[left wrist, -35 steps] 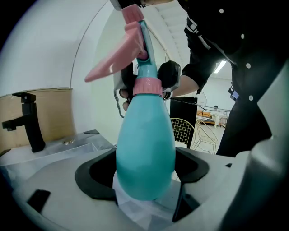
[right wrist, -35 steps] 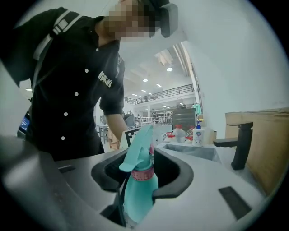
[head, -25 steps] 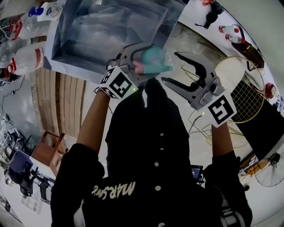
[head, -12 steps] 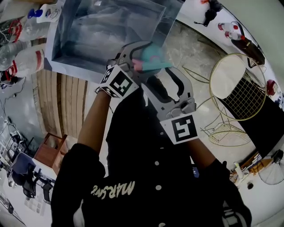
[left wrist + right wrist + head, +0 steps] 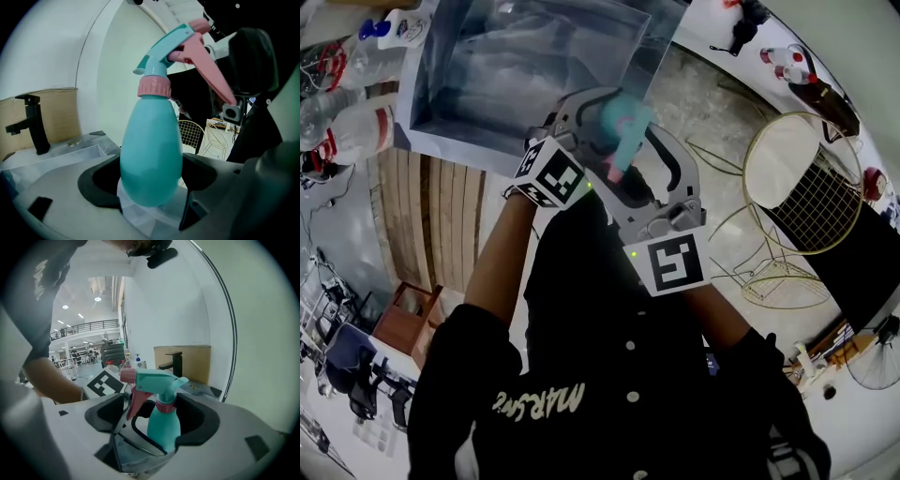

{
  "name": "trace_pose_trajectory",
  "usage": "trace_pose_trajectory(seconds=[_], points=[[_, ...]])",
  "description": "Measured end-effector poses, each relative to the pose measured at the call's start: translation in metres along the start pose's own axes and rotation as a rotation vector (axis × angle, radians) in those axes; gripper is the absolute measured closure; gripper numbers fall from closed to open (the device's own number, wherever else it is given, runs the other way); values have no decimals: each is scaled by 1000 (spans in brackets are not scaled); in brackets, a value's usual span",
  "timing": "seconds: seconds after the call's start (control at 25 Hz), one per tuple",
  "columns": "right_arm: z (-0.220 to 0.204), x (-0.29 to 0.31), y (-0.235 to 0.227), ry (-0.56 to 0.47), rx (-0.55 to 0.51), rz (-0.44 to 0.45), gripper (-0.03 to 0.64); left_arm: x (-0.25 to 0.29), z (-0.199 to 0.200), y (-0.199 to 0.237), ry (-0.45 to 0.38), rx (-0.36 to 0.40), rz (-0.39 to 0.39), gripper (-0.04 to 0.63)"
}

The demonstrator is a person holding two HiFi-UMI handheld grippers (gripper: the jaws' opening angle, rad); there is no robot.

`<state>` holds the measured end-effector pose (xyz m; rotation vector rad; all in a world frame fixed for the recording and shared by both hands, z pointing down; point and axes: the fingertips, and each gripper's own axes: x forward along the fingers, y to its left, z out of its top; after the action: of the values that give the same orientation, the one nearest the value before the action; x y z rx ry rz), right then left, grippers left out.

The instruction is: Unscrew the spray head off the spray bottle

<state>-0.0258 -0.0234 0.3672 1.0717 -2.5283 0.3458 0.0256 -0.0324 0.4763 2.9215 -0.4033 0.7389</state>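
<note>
**Right jaws wide around the spray head, no grip yet**

Behind everything, the grey basin (image 5: 441, 127) fills the top of the head view. A black faucet (image 5: 33, 124) stands at its edge, and a wire chair (image 5: 802, 187) stands well apart on the right. The task's thing is not on any surface: it is held up in the air in front of the person, between the two tools.

The left gripper (image 5: 598, 120) is clamped on the spray bottle (image 5: 151, 159). Both pads press on the round turquoise body, low down, and the bottle leans a little. The right gripper (image 5: 154, 417) has come close from the other side. Its jaws have just been opening and now stand wide apart. The neck of the bottle and the spray head (image 5: 152, 379) are between them, but the pads do not press on anything.

The step in hand, as I judge it, is to take hold of the head for the first turn. To do this well, the right pads should close on the pink collar (image 5: 165, 405), because this ring probably carries the thread. The pink trigger (image 5: 136, 401) hangs just beside one jaw. If the jaws close here, they may catch it and only squeeze it, so the gripper should first shift a little so that the collar sits between the pads.

The body is smooth and egg-shaped, so it may turn inside the left pads. That grip needs to be firm, and the turning should follow the axis of the bottle.
</note>
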Motion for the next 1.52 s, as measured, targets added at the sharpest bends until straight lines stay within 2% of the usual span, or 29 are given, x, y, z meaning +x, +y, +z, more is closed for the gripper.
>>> trace_pose_trajectory(seconds=[0.28,0.44,0.68,1.0,1.12,1.24,1.52], points=[[9,12,-4,-39,-14,5,268,1,-11,-3,37,-1,-7,192],[9,16,-7,-37,-60,20,276,-1,3,1,10,-14,2,192],[8,19,-10,-48,-144,89,353,-1,5,2,8,-18,1,192],[9,20,-3,-68,-175,230,390,-3,4,1,5,-6,8,192],[10,20,-8,-91,-210,268,460,-2,5,1,2,-11,8,192],[9,18,-8,-120,-237,375,462,-2,5,1,-7,-22,5,192],[9,11,3,-161,-320,745,463,-3,4,2,-9,-5,-15,192]])
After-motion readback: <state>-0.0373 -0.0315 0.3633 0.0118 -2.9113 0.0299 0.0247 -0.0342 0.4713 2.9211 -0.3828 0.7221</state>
